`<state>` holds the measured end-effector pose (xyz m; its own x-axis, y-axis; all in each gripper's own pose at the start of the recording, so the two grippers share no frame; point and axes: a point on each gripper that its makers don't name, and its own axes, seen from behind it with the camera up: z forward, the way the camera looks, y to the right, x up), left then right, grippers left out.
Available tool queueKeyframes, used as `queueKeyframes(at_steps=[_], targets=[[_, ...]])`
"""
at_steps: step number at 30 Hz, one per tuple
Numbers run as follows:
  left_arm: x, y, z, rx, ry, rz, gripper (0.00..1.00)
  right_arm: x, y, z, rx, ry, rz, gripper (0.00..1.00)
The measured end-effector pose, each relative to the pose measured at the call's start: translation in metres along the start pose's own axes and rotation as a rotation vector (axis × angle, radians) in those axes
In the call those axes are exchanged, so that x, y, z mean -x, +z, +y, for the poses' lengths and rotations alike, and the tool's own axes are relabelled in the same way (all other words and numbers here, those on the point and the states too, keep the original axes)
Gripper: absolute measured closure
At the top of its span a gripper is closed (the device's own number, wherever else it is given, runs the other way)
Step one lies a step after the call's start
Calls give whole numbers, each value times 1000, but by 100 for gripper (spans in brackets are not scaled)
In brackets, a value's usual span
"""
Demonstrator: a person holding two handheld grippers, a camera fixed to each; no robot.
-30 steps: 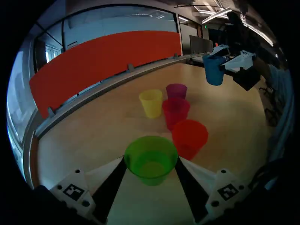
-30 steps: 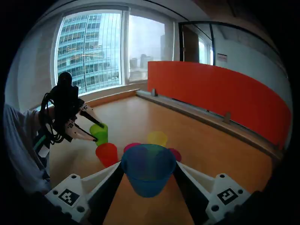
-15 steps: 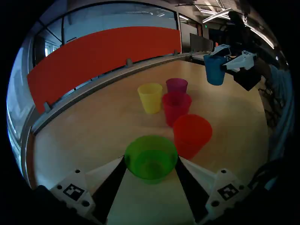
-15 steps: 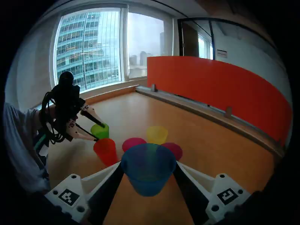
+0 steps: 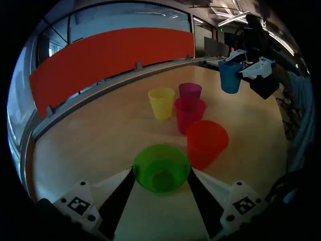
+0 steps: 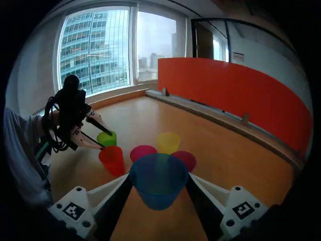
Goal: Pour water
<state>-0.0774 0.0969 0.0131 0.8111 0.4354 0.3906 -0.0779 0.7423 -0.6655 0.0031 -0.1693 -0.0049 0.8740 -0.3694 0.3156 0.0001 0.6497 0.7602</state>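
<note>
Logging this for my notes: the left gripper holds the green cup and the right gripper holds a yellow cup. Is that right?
Not quite: the right gripper holds the blue cup, as the right gripper view shows. The yellow cup stands on the table. The left gripper does hold the green cup.

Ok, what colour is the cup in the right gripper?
Blue. The cup shows best in the right gripper view.

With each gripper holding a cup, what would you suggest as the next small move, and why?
Probably bring the blue cup in the right gripper closer to the green cup held by the left gripper: both are gripped upright but well apart, so no pour could land yet. Whether either holds water, I cannot tell.
</note>
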Motion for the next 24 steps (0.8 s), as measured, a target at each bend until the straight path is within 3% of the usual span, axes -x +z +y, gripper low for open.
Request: queueKeyframes(at_steps=[6,8,24], targets=[[5,-2,-1,6,-25,-6,9,2,3,-2,1,-3,-6,8],[7,-1,-1,7,-33,-12,1,2,4,-2,1,-4,-7,8],[14,-19,-7,-16,-68,-7,0,26,15,-5,8,-5,-36,8]])
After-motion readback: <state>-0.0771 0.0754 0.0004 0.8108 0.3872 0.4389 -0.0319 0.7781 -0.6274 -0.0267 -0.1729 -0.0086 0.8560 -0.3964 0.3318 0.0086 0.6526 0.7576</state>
